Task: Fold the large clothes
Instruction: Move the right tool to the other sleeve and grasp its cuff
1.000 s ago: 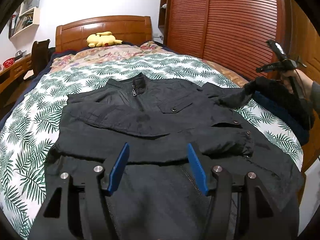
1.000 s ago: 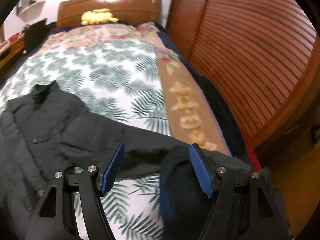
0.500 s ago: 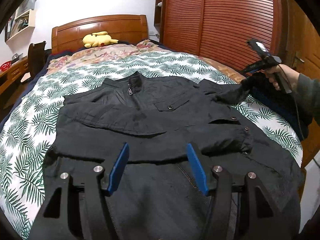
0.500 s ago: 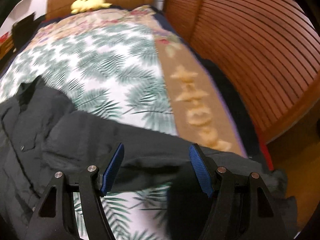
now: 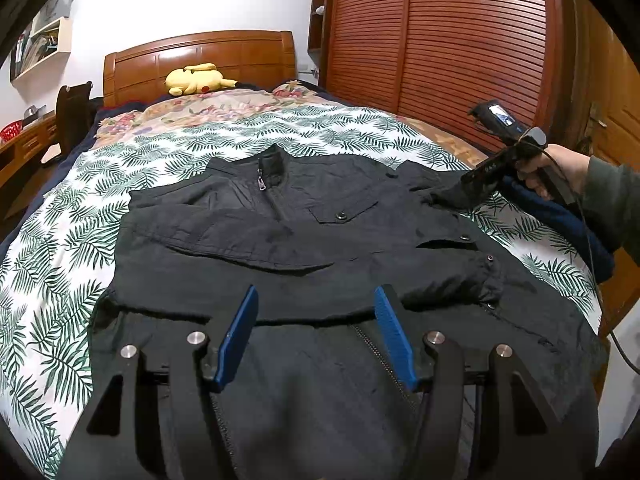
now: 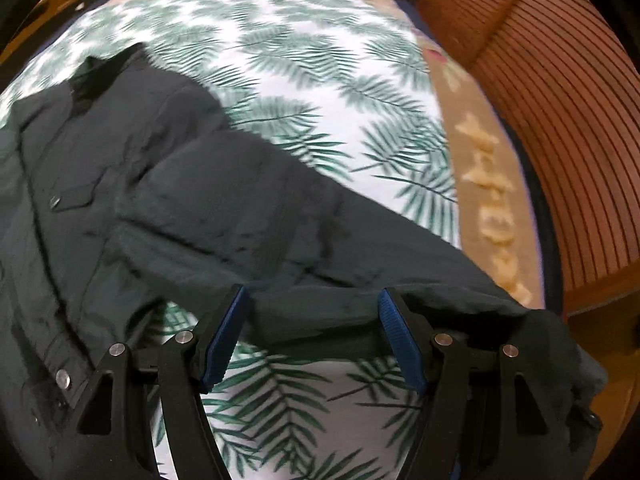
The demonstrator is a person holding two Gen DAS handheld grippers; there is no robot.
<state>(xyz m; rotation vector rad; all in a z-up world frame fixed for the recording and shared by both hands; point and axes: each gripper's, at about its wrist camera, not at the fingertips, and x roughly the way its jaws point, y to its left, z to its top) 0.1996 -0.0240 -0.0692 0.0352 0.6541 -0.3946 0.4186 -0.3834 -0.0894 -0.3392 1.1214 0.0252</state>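
A black zip jacket [image 5: 304, 240] lies front-up on the bed, one sleeve folded across its chest. My left gripper [image 5: 316, 304] is open and empty, hovering over the jacket's lower front. My right gripper [image 6: 314, 304] is open; the jacket's other sleeve [image 6: 280, 216] stretches from the body to the space between its blue pads [image 6: 398, 332], lifted a little off the sheet. In the left wrist view the right gripper [image 5: 480, 174] sits at the sleeve's end near the bed's right edge.
The bed has a palm-leaf sheet [image 5: 328, 128] and a wooden headboard [image 5: 200, 56] with a yellow plush toy [image 5: 196, 78]. A slatted wooden wardrobe [image 5: 460, 40] runs along the right side. A desk and chair [image 5: 72, 116] stand at the left.
My right gripper has moved in and down toward the jacket, carrying the sleeve inward over the sheet. My left gripper has stayed nearly still over the hem.
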